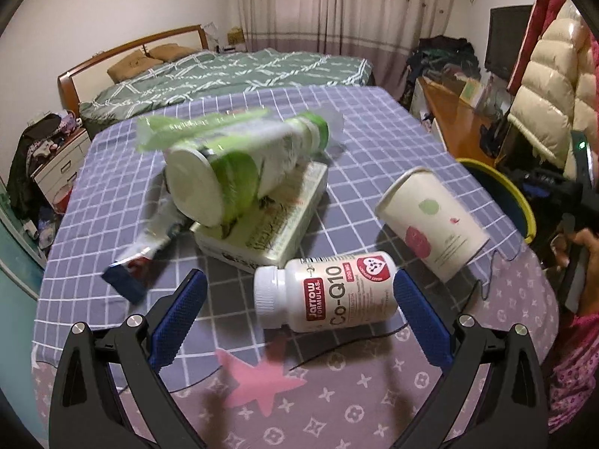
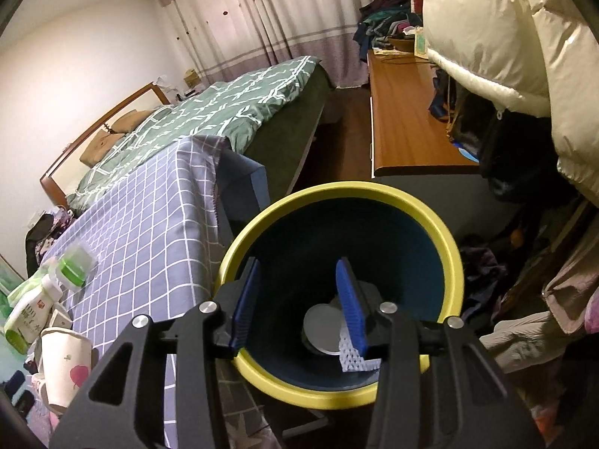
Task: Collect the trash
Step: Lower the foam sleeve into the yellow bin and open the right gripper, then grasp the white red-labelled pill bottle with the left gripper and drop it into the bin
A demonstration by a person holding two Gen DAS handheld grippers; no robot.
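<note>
In the left wrist view my left gripper [image 1: 299,292] is open, its blue pads on either side of a white Co-Q10 pill bottle [image 1: 325,292] lying on the checked tablecloth. A paper cup [image 1: 430,220] lies tipped to the right of it. A green-and-white bottle [image 1: 239,164] rests on a flat box [image 1: 269,220], with a foil wrapper [image 1: 146,250] to the left. In the right wrist view my right gripper [image 2: 301,292] is open and empty over the mouth of a yellow-rimmed blue bin [image 2: 340,191]. Some trash lies at the bin's bottom [image 2: 322,329].
The bin [image 1: 501,187] stands just past the table's right edge. A bed [image 1: 232,71] lies behind the table, and a wooden desk [image 2: 404,112] and a cream puffer coat [image 2: 505,37] are to the right. A thin cable [image 1: 486,284] runs across the tablecloth.
</note>
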